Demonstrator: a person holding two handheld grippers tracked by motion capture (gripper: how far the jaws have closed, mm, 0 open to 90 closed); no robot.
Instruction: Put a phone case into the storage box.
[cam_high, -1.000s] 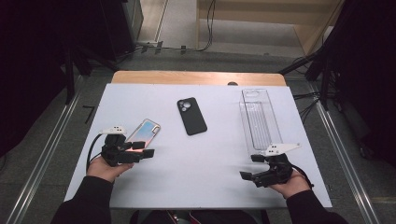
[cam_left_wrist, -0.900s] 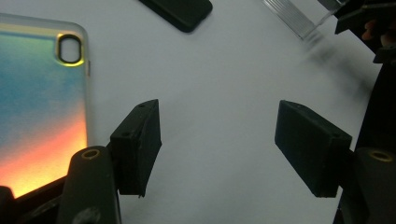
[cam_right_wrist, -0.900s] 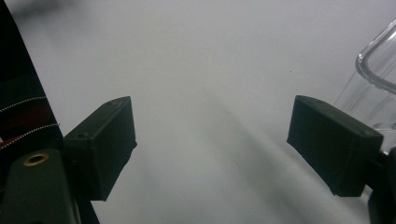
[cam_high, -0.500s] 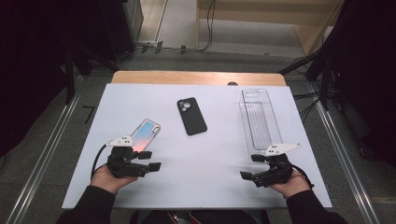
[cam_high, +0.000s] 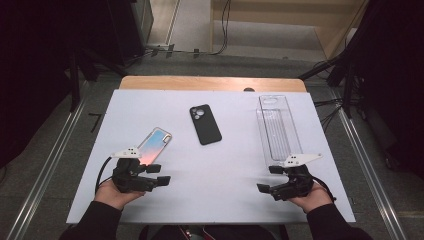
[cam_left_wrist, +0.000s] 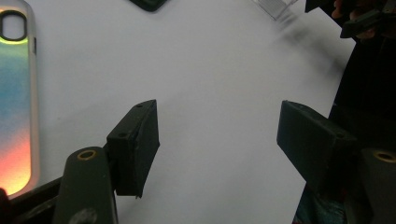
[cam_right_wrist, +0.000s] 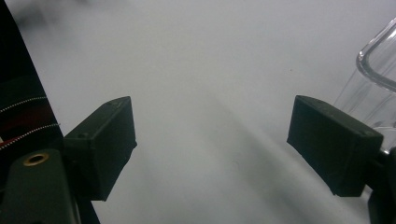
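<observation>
Two handheld grippers, matte black bodies. Left gripper (cam_high: 161, 174) at lower left of the high view, right gripper (cam_high: 270, 179) at lower right. Grey three-cornered plate (cam_high: 126, 151) on top of the left unit, with small dark dots; matching plate (cam_high: 301, 159) on the right unit. Black cable (cam_high: 101, 171) looped off the left body at its left side; another cable (cam_high: 324, 186) at the right unit's right edge. Dark long sleeves (cam_high: 97, 223) at the bottom edge of the frame. In both gripper views: blocky black rectangular pads (cam_left_wrist: 135, 144) with small recessed holes on the upper face, carried on rounded arms with brass-coloured ringed screw holes (cam_left_wrist: 87, 154).
</observation>
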